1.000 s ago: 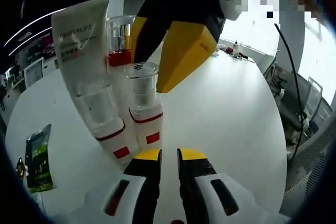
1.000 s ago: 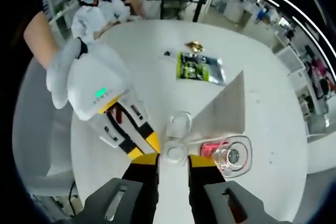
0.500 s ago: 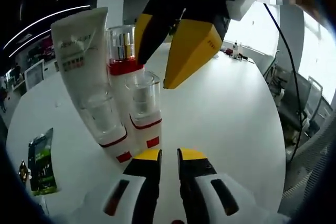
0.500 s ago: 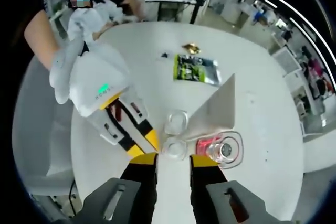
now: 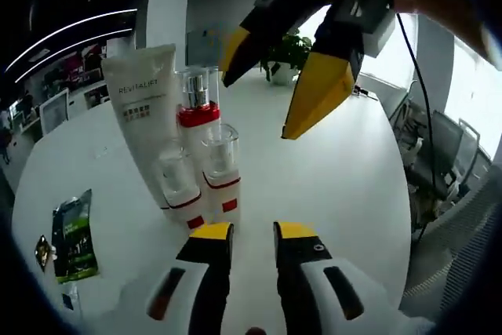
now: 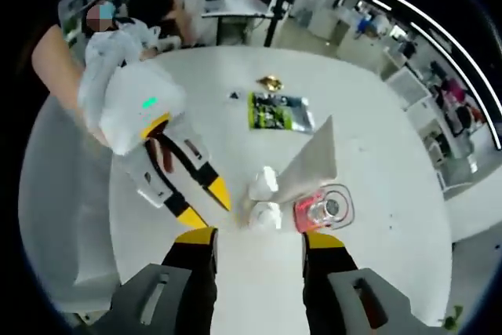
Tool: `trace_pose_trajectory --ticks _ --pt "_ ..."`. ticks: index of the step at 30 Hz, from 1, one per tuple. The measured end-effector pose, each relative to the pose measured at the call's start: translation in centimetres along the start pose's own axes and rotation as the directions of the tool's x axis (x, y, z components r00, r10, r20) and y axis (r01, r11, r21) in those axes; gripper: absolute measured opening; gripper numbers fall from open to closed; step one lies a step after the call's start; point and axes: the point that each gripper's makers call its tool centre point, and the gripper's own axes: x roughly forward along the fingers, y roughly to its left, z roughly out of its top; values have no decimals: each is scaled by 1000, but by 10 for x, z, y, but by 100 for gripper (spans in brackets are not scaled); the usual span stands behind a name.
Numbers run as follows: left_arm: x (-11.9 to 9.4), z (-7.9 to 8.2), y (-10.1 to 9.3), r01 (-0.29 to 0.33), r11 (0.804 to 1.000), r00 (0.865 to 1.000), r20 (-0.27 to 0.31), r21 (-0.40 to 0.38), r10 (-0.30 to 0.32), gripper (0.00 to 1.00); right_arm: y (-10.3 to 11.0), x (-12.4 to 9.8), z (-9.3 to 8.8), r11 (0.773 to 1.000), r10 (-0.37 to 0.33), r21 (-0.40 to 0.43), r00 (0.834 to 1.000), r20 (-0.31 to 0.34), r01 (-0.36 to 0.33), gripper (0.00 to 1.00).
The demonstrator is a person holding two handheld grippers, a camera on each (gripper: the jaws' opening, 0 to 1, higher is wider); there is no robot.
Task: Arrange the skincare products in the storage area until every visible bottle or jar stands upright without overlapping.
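1. Left tongs (image 5: pixel 243 231): jaws close together, a narrow gap between the yellow tips, nothing in them. They sat low over the white table (image 5: pixel 345 170), just short of the product cluster.
2. Right tongs (image 6: pixel 255 235): jaws spread wide, empty, looking down on the cluster from above. In the left gripper view they hung above and behind the bottles, yellow tips apart (image 5: pixel 278 68).
3. Cluster, all upright and packed tight: white tube (image 5: pixel 145 115) marked REVITALIFT standing on its cap at the back left; tall bottle with a red collar and clear cap (image 5: pixel 198 107) beside it; two small clear-capped bottles with red bands in front, one (image 5: pixel 177 186) left, one (image 5: pixel 222 170) right. Whether they touched, I couldn't tell.
4. From above, the tube (image 6: pixel 310 164) read as a flat wedge and the red-collared bottle (image 6: pixel 323 209) sat at the right of the group.
5. Green sachet (image 5: pixel 73 234) lay flat on the table, well apart from the bottles, with a small gold wrapper (image 5: pixel 42 252) beside it.
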Motion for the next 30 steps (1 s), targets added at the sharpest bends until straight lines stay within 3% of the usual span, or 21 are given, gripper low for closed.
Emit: trace_pose_trajectory --ticks 14,19,22,30 --pt "-65 -15 -1 -22 999 1000 -16 -49 21 32 48 -16 -9 987 -44 158 996 75 32 50" --pt "-88 -12 -3 -21 998 1000 0 -67 21 41 64 -25 -11 974 -65 223 990 121 37 57" --pt "-100 -10 1 -47 997 999 11 -63 47 41 74 -28 -15 970 -67 242 989 129 34 61" --pt "-139 -15 7 -67 991 997 31 -118 71 49 93 -27 -29 926 -92 378 980 174 20 70"
